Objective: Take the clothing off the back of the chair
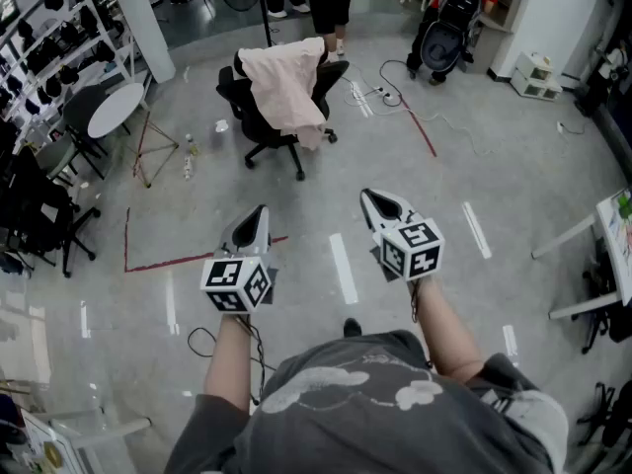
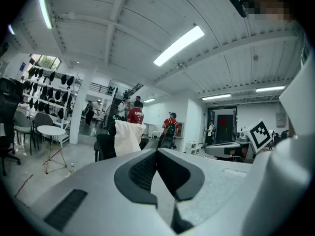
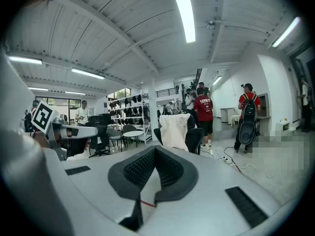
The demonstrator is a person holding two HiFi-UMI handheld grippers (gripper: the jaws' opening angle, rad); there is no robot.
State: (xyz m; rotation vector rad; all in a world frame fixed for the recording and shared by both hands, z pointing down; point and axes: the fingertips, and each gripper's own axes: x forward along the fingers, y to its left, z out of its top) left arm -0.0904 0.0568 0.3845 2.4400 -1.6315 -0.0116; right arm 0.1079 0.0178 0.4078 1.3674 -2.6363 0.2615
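Left gripper (image 1: 261, 210) and right gripper (image 1: 368, 197), jaws pressed together, empty, well apart from pale clothing (image 1: 286, 87) on chair (image 1: 247, 117)

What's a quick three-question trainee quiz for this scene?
1. True or false: the clothing lies on the floor beside the chair.
2. What does the right tool hold? A: the clothing. B: nothing. C: a bottle.
3. Fill in: in the head view, the round white table stands to the chair's ___.

Key: 1 false, it is draped over the chair's back. 2 B, it is shut and empty. 3 left.
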